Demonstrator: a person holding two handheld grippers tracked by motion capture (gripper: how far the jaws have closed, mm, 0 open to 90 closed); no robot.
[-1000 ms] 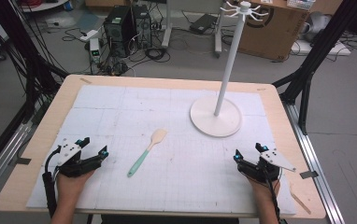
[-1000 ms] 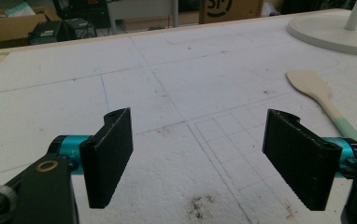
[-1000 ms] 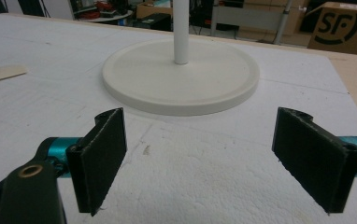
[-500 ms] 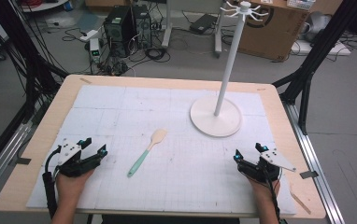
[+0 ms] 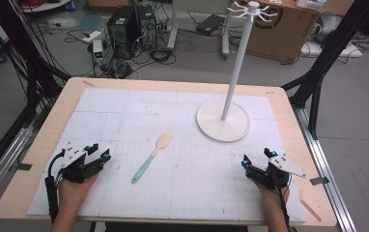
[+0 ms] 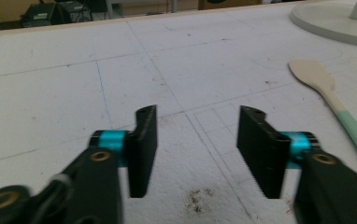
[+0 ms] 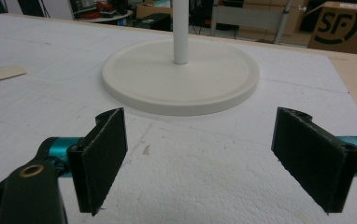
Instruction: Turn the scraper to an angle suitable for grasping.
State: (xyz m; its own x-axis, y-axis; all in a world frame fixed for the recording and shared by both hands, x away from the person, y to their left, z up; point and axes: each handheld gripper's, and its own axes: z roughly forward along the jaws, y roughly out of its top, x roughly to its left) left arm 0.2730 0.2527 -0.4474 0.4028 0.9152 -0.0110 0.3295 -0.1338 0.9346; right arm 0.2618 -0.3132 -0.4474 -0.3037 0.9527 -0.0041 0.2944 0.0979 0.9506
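Spatula (image 5: 151, 157) handle end cut off in left gripper view, left gripper (image 5: 99, 153) fingers half-closing, empty, right gripper (image 5: 257, 157) wide, empty.

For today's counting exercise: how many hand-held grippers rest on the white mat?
2. The left hand-held gripper is near the mat's front left corner; the right hand-held gripper is near its front right corner, in front of the stand's base.

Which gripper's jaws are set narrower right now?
The left gripper: its jaws have just been closing on nothing, while the right gripper stands wider.
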